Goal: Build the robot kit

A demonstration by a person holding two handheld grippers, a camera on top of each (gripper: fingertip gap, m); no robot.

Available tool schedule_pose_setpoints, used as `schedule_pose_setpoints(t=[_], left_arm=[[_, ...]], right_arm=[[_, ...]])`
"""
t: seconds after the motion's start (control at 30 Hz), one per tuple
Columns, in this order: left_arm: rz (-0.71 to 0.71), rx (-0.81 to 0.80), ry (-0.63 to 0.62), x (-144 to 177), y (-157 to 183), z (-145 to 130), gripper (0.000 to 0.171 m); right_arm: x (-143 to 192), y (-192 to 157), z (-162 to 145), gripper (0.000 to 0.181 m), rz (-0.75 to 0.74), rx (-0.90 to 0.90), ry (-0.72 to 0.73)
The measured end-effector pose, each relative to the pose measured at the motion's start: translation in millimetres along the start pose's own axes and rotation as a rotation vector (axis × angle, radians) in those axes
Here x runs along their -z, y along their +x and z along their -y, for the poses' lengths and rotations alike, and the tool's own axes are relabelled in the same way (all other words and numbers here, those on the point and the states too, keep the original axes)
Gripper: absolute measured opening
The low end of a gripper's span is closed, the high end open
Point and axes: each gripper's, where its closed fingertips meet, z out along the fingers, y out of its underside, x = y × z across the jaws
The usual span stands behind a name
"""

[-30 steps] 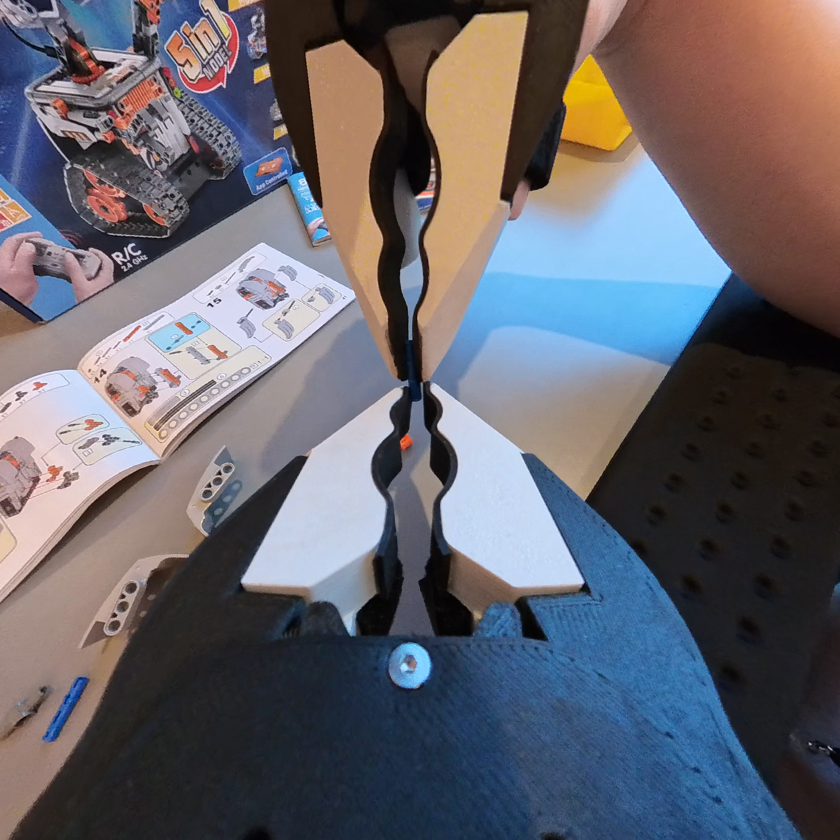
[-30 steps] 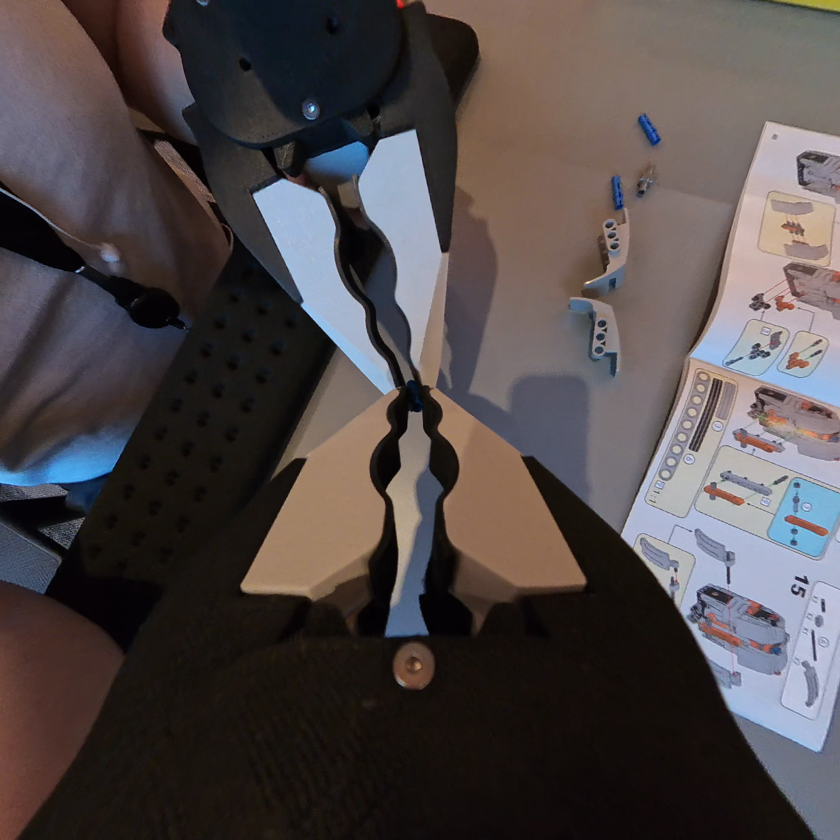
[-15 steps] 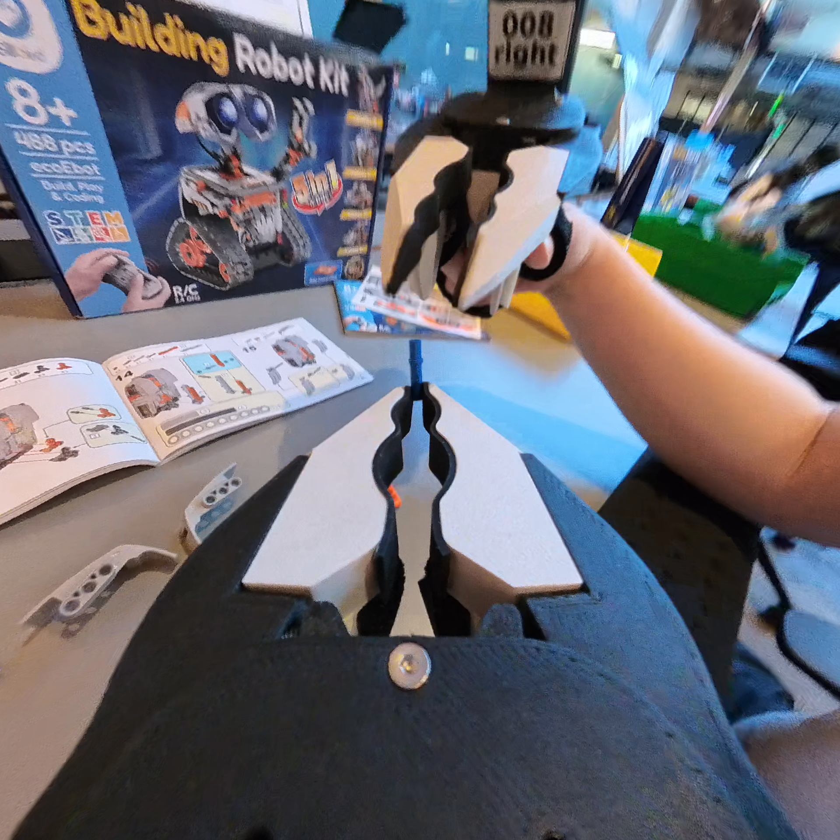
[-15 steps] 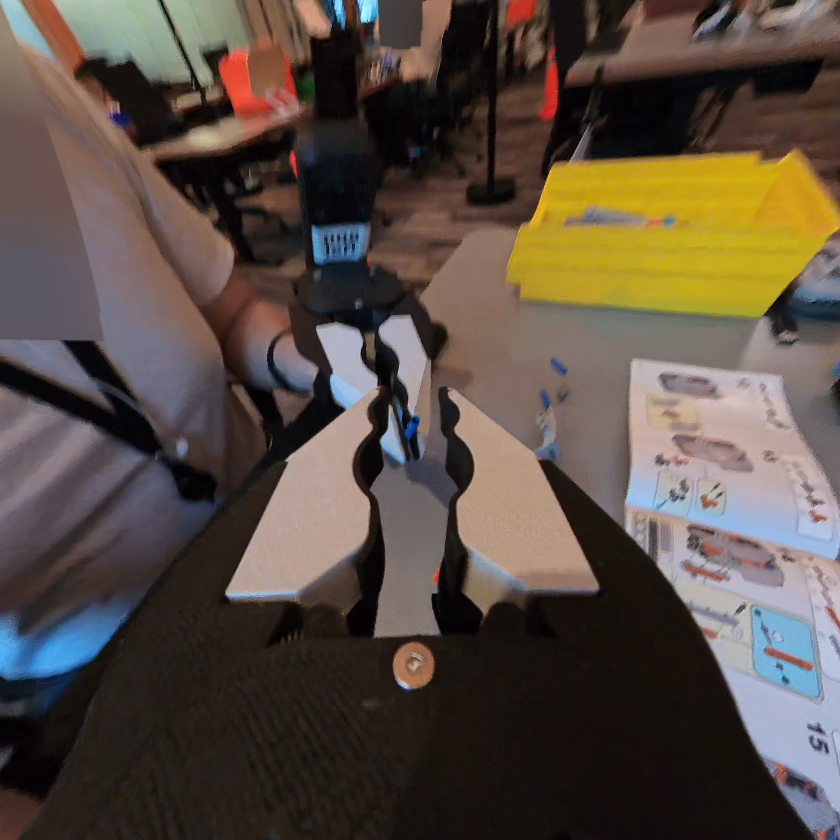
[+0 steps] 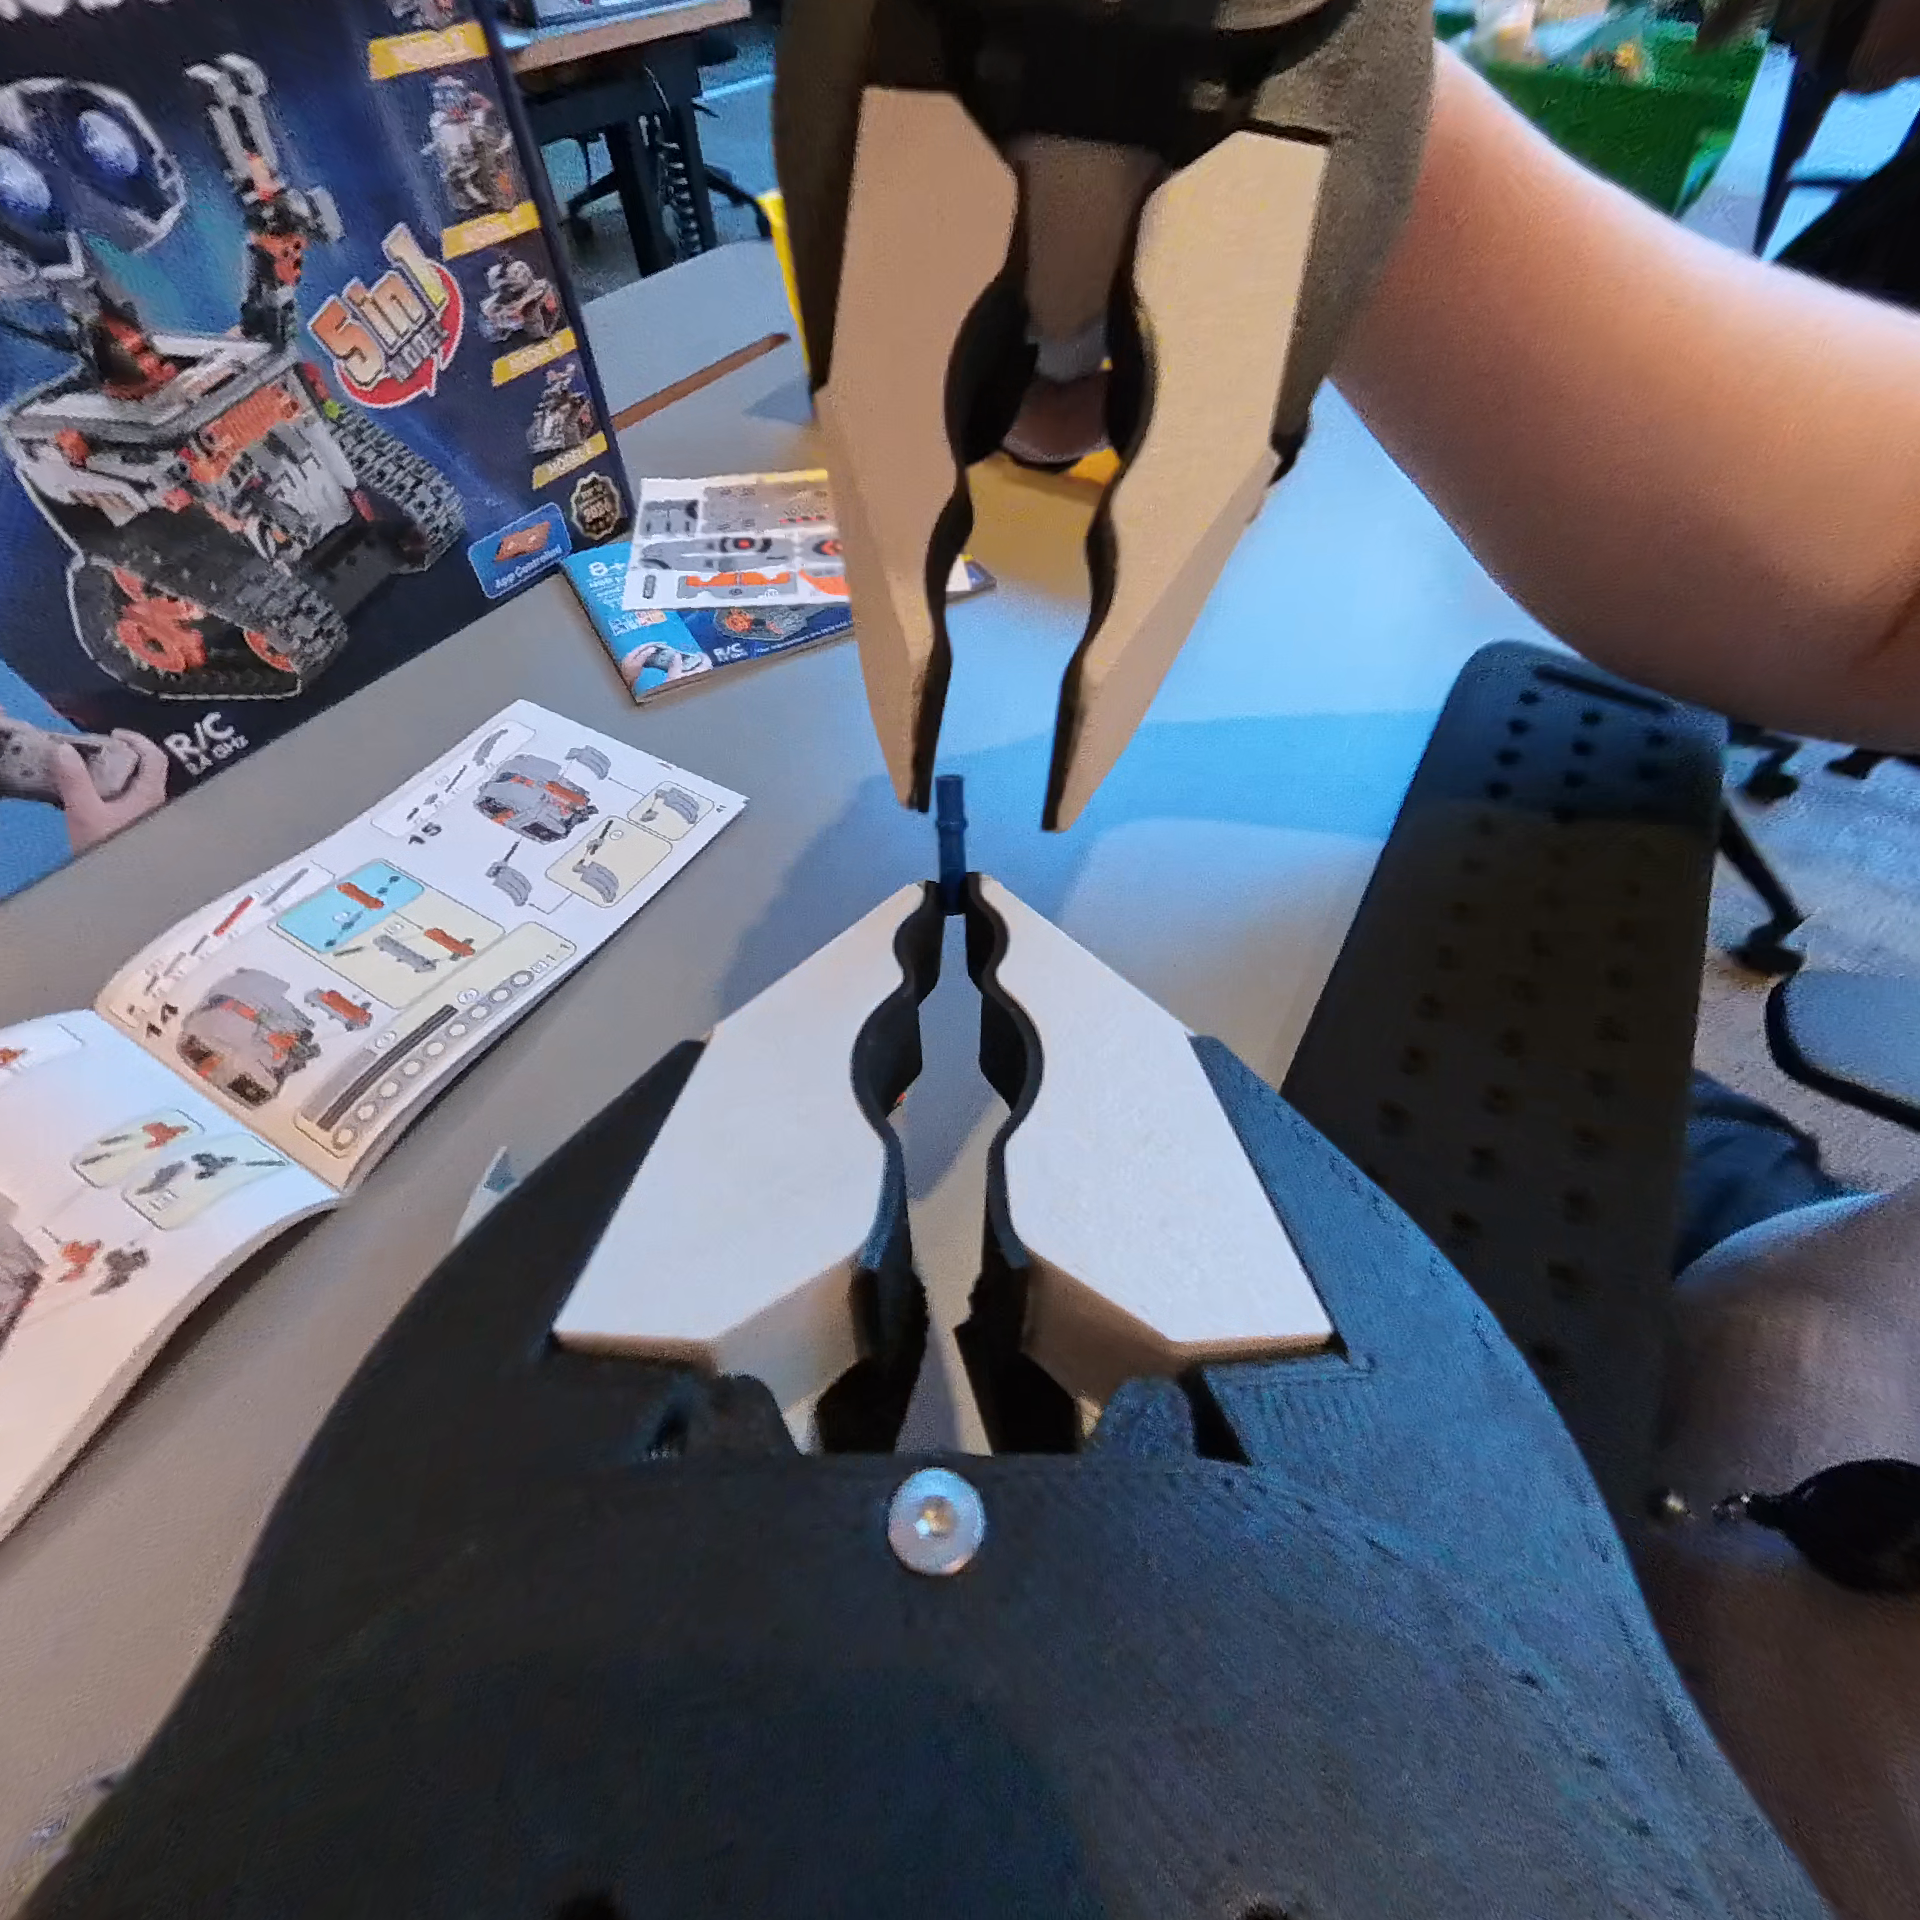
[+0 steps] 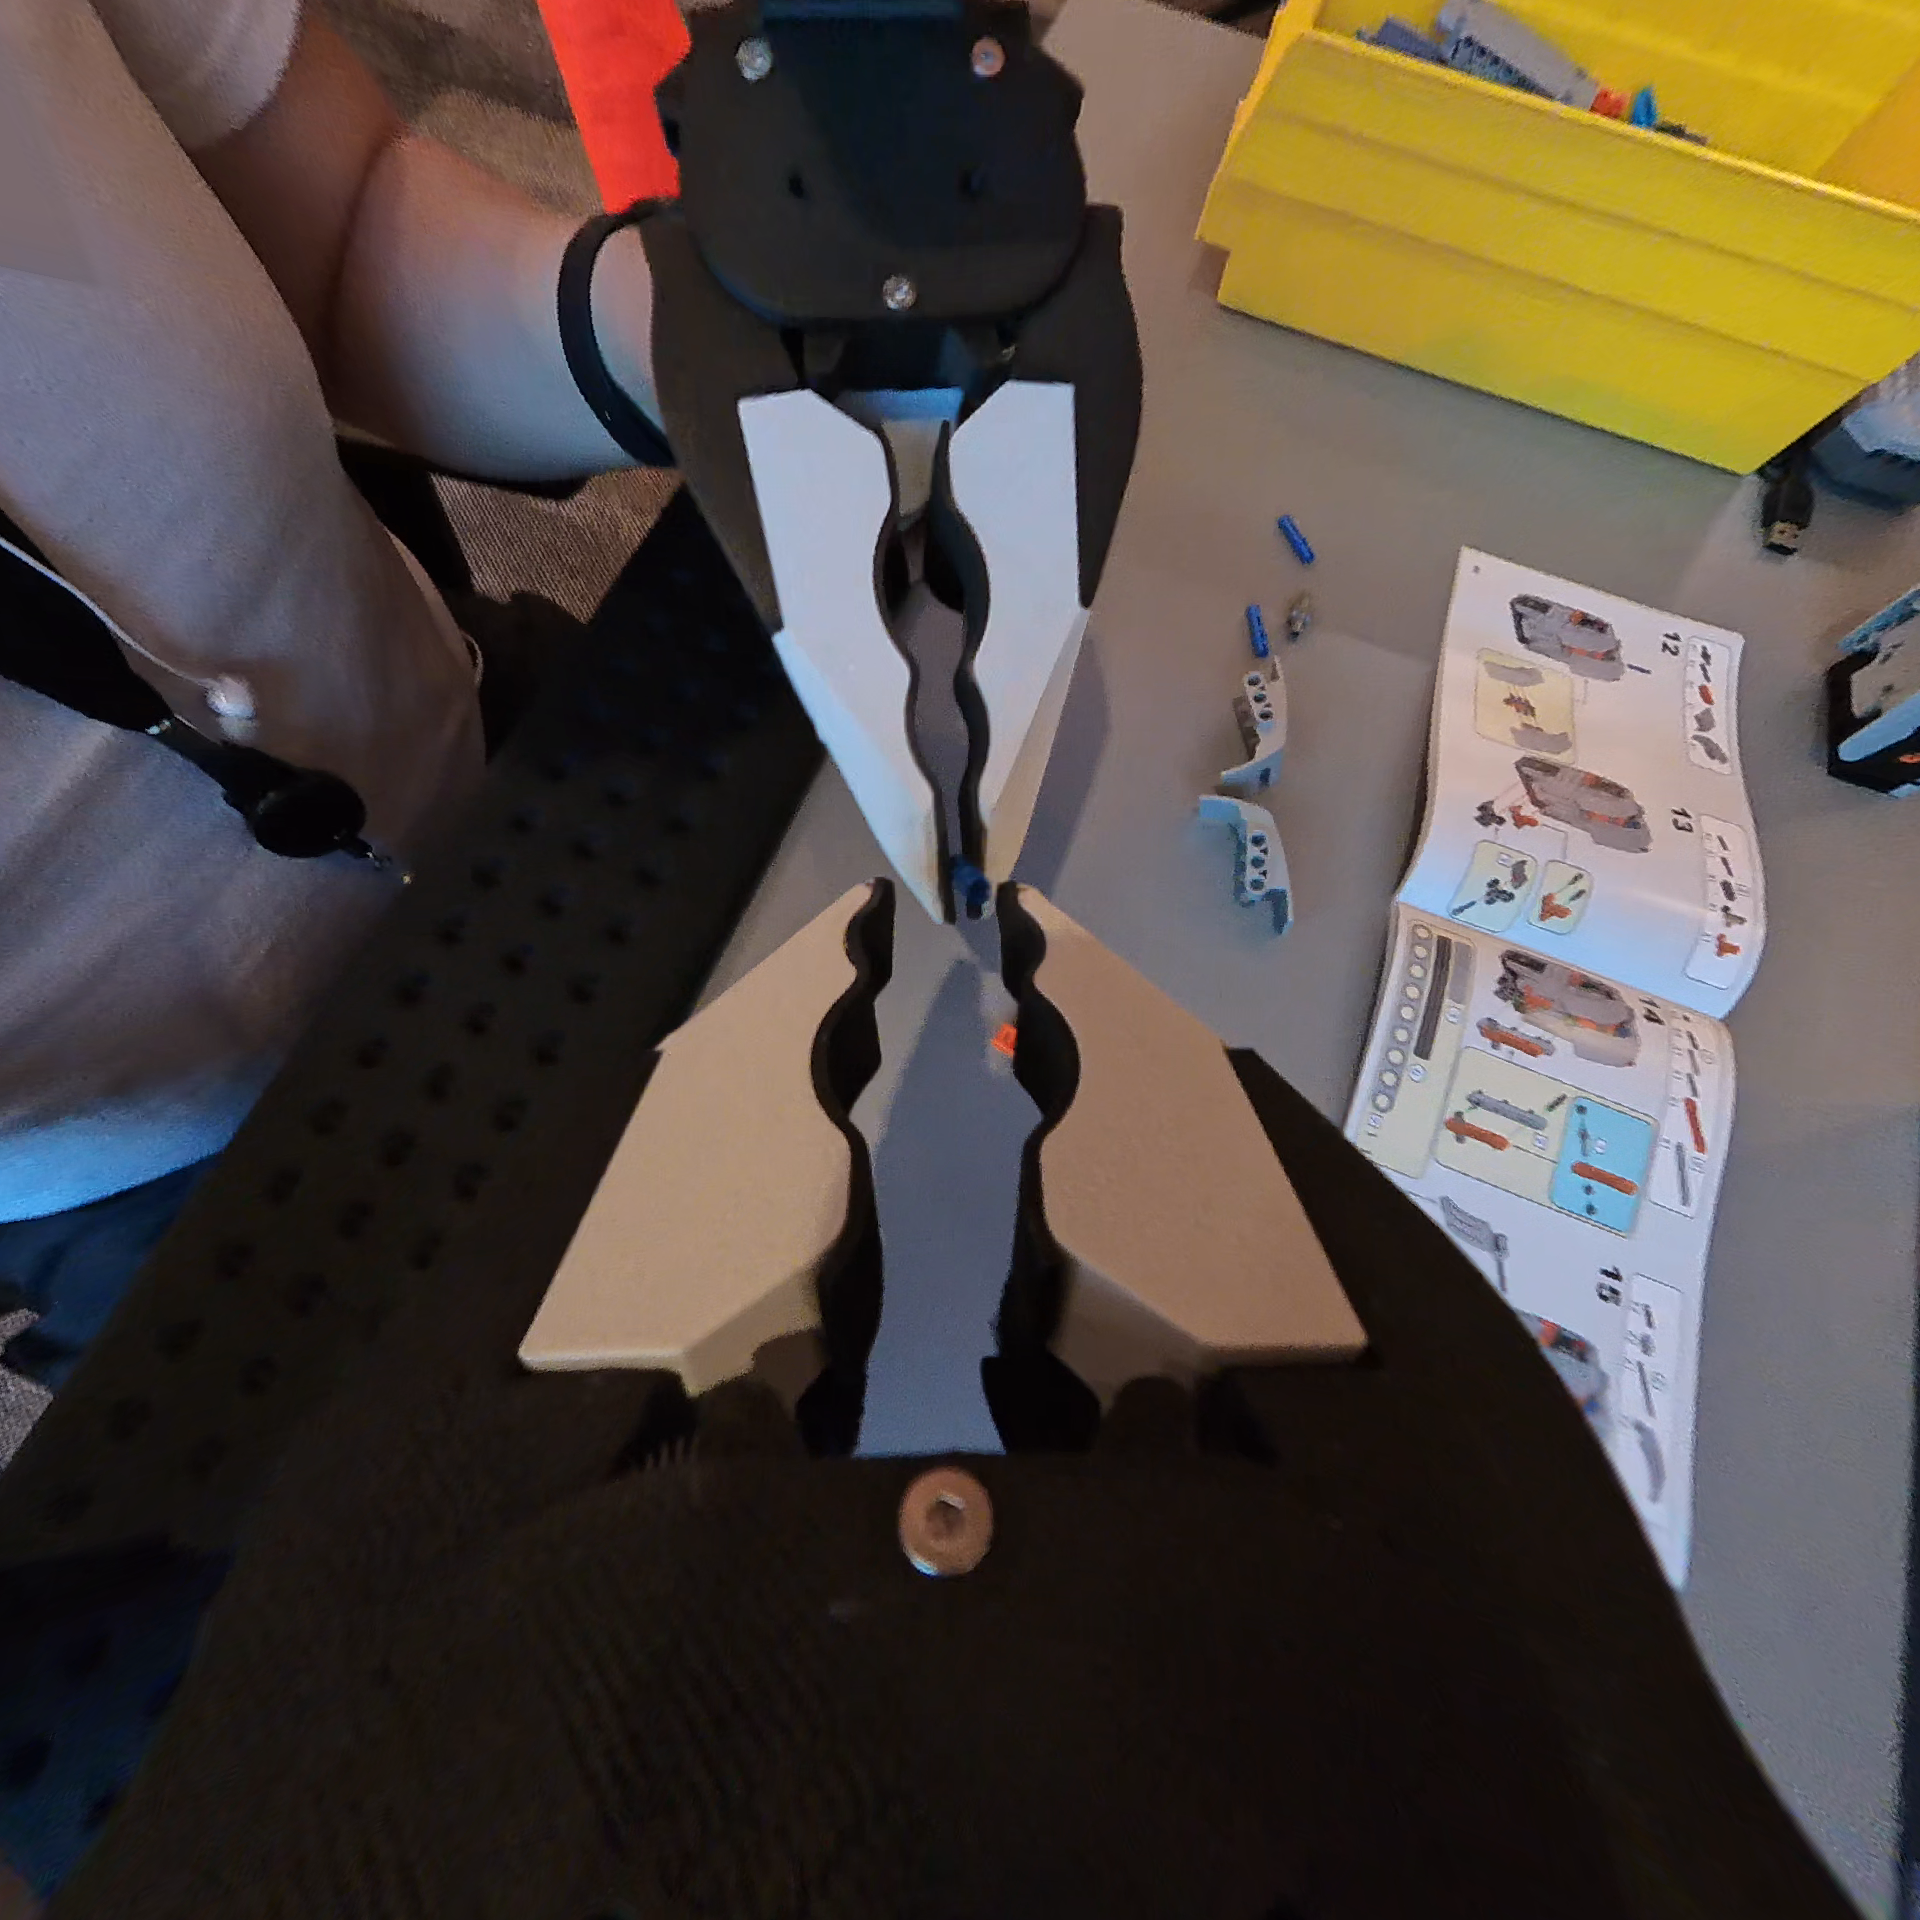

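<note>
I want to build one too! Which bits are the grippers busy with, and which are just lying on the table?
Busy with:
left gripper, shut on blue pin
right gripper, open around it

Lying about:
instruction booklet
two grey curved pieces
loose blue pins
yellow parts bin
robot kit box

A small blue pin (image 5: pixel 950 844) stands pinched upright in the left hand-held gripper (image 5: pixel 950 896).

open booklet (image 5: pixel 343 997) lies on the table (image 5: pixel 1195 727), before the box (image 5: pixel 239 416).
</note>
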Motion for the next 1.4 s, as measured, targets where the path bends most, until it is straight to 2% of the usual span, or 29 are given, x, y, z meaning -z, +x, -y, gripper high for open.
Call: schedule_pose_setpoints(t=[0.07,0.13,0.23,1.27,1.4], left_arm=[[0.002,-0.043,-0.028,-2,5,0,0.002],[0.006,-0.062,-0.047,-2,7,-1,0.002],[0.009,-0.069,-0.056,-1,9,0,0.002],[0.007,-0.079,-0.146,-14,10,-6,0.002],[0.002,-0.067,-0.143,-15,11,-6,0.002]], right_arm=[[0,1,0,0.017,0.005,-0.015,0.034],[2,-3,-1,0.006,0.041,-0.015,0.05],[4,-6,2,0.004,0.055,0.012,0.073],[5,-7,-13,0.004,0.066,0.055,0.028],[5,-8,-14,0.009,0.073,0.049,0.024]])
